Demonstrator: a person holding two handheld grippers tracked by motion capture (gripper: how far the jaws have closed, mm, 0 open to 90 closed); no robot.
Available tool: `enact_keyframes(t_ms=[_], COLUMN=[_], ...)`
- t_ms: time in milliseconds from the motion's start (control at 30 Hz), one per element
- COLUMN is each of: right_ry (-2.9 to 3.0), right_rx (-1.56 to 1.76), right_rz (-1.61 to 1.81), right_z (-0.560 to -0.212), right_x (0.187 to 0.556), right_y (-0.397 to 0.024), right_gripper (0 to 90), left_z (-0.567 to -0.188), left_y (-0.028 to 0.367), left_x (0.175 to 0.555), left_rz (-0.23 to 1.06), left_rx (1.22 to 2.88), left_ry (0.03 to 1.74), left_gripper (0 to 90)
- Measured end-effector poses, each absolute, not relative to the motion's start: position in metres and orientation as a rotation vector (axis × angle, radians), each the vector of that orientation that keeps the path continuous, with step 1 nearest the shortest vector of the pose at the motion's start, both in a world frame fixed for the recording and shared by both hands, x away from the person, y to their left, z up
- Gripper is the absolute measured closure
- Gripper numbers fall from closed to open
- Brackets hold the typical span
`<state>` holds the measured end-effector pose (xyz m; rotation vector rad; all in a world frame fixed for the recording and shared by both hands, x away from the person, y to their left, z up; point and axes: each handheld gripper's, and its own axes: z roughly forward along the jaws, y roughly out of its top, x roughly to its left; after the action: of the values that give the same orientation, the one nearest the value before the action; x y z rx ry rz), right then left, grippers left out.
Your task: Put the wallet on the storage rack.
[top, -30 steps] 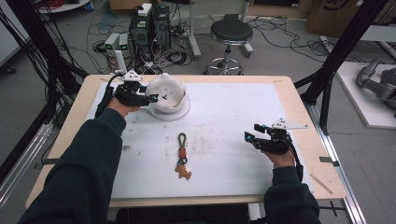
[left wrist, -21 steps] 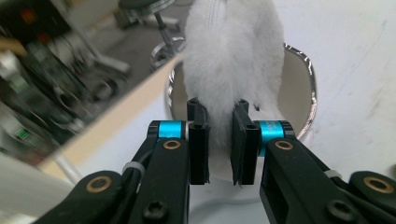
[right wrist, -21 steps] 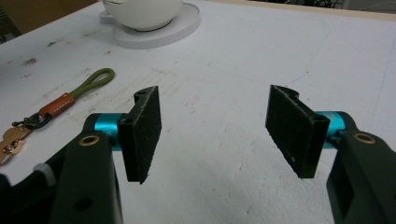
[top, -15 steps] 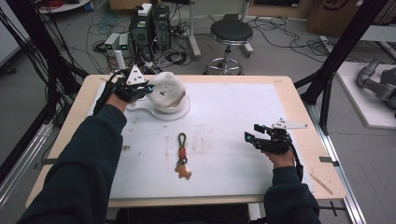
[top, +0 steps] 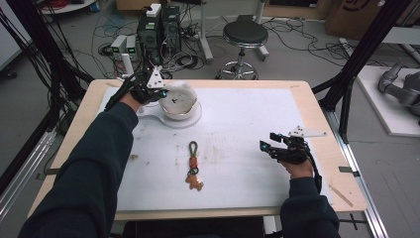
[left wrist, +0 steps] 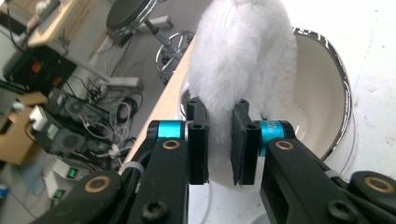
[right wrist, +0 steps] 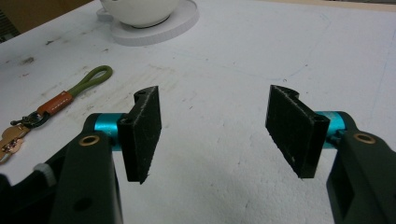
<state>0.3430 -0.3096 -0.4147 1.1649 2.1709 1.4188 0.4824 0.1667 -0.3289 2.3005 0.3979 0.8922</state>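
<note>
**White plush toy pinched by the left gripper over a bowl**

A fluffy white plush toy (top: 177, 97) sits in a white ceramic bowl with a metallic rim (left wrist: 337, 88), at the far left of the table. The bowl stands on a round white coaster-like base (top: 190, 119). In the left gripper view, the left gripper (left wrist: 219, 140) has its two black jaws pressed in on the lower part of the toy, with white fur squeezed between them, and the toy rises away from the jaws, above the bowl's pale inside. In the high view, this gripper (top: 148, 87) reaches the toy from the toy's left side.

Nearer the person, toward the middle of the white table mat (top: 247, 129), lies a key ring with an olive-green cord loop, a brown leather band and a small tan figure (top: 193, 166), well apart from the bowl.

At the right side of the mat, the right gripper (top: 270, 148) hovers with its jaws wide apart and nothing between them. Its own view (right wrist: 215, 135) shows bare mat between the jaws, with the key ring off to the left.
</note>
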Motion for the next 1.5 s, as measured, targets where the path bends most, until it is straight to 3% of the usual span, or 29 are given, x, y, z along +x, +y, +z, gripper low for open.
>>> enact_keyframes(t_ms=[100,133,167,233,267,367,400,433,467,533,600,700,800,967,1033,1067,1200,1500], right_ry=[2.173,2.175,2.175,2.176,2.175,2.175,2.175,2.175,2.175,2.178,2.179,2.177,2.180,2.179,2.176,2.180,2.176,2.160], right_rx=[1.171,1.170,1.170,1.165,1.164,1.161,1.161,1.161,1.162,1.168,1.170,1.168,1.166,1.176,1.176,1.171,1.170,1.170], right_rz=[1.418,1.417,1.417,1.416,1.417,1.416,1.415,1.415,1.415,1.417,1.417,1.416,1.413,1.418,1.419,1.420,1.422,1.423], right_z=[-0.415,-0.415,-0.415,-0.415,-0.415,-0.415,-0.415,-0.415,-0.415,-0.415,-0.415,-0.415,-0.415,-0.415,-0.415,-0.415,-0.414,-0.412], right_x=[0.342,0.342,0.342,0.342,0.342,0.342,0.343,0.343,0.343,0.342,0.342,0.343,0.343,0.342,0.342,0.342,0.341,0.338], right_y=[-0.309,-0.309,-0.309,-0.309,-0.309,-0.309,-0.309,-0.309,-0.309,-0.308,-0.308,-0.308,-0.308,-0.310,-0.310,-0.310,-0.309,-0.311], right_gripper=[36.6,36.6,36.6,36.6,36.6,36.5,36.6,36.6,36.6,36.6,36.6,36.6,36.6,36.5,36.5,36.5,36.5,35.2], left_z=[-0.333,-0.335,-0.336,-0.340,-0.343,-0.352,-0.356,-0.360,-0.363,-0.362,-0.355,-0.350,-0.350,-0.362,-0.365,-0.367,-0.373,-0.384], left_y=[0.171,0.173,0.175,0.181,0.185,0.195,0.196,0.197,0.197,0.195,0.188,0.184,0.180,0.189,0.194,0.196,0.208,0.220], left_x=[0.483,0.484,0.485,0.485,0.485,0.480,0.479,0.477,0.475,0.473,0.471,0.473,0.477,0.477,0.477,0.476,0.464,0.408], left_rz=[0.838,0.801,0.756,0.672,0.629,0.545,0.539,0.535,0.550,0.607,0.777,0.830,0.804,0.693,0.595,0.562,0.455,0.444], left_rx=[2.210,2.171,2.139,2.061,2.012,1.929,1.940,1.964,1.973,1.981,2.025,2.025,2.040,1.973,1.943,1.910,1.743,1.623], left_ry=[0.534,0.594,0.661,0.791,0.834,0.895,0.891,0.887,0.861,0.815,0.663,0.613,0.629,0.791,0.883,0.926,1.037,1.008], left_gripper=[74.5,65.6,65.6,48.8,46.0,49.1,63.1,63.1,70.6,77.0,79.6,79.8,79.6,74.9,64.4,52.4,44.5,37.1])
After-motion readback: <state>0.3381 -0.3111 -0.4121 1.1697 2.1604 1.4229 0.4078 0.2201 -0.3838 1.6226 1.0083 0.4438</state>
